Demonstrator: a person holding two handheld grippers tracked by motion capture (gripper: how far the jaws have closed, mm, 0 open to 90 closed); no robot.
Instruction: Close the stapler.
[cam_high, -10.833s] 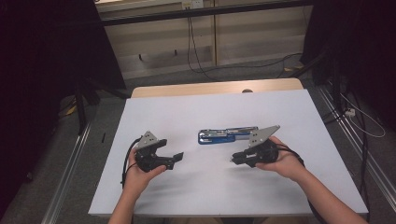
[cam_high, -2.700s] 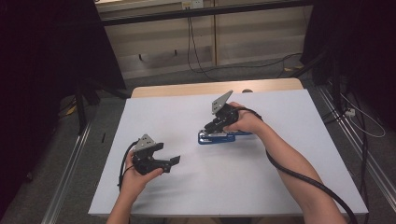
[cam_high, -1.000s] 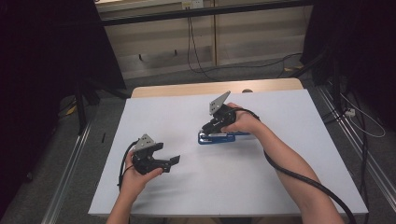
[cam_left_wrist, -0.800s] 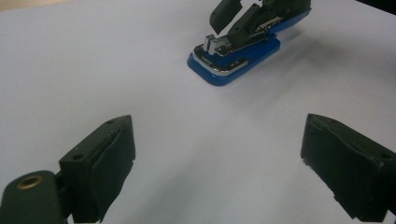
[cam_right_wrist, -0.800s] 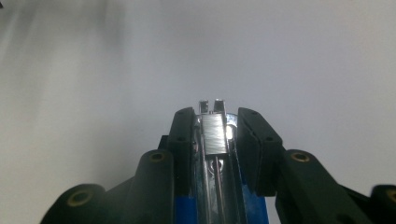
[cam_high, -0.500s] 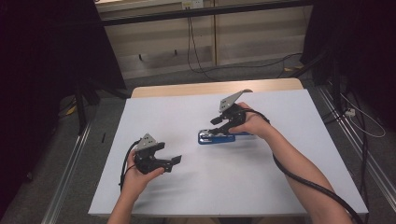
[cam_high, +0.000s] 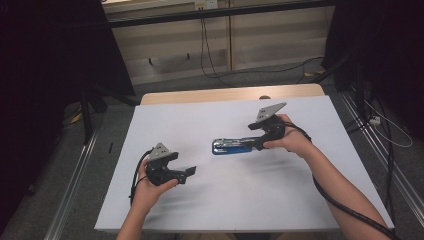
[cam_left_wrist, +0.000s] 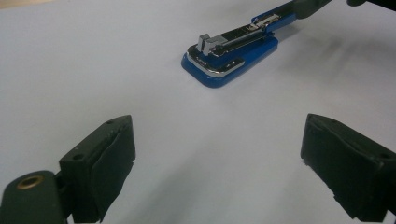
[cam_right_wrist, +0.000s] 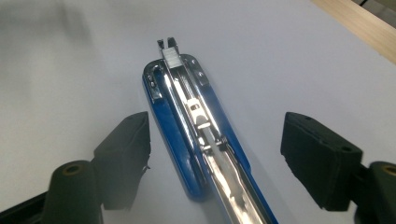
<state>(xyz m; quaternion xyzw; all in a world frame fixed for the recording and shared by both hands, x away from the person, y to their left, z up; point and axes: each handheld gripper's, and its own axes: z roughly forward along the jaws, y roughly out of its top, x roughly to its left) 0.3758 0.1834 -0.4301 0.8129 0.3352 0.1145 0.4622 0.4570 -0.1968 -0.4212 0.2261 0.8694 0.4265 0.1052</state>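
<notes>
A blue stapler (cam_high: 231, 147) lies on the white table (cam_high: 200, 117), its chrome staple channel showing on top (cam_right_wrist: 184, 100). My right gripper (cam_high: 254, 143) hovers over the stapler's right end. Its jaws have just been opening and stand wide on either side of the stapler (cam_right_wrist: 217, 158), the pads (cam_right_wrist: 128, 149) clear of it. My left gripper (cam_high: 189, 173) rests near the table's front left, open with nothing between its fingers (cam_left_wrist: 215, 163). From there the stapler (cam_left_wrist: 231, 49) lies farther off, ahead of it.
A wooden strip (cam_high: 230, 94) runs along the table's far edge. Cables (cam_high: 220, 70) lie on the floor behind, and metal rails (cam_high: 75, 175) flank both sides. A cable (cam_high: 345, 200) trails along the right forearm.
My right gripper has slid to the right, from the stapler's middle to its right end, and its jaws have opened. The stapler and the left gripper have stayed put.
</notes>
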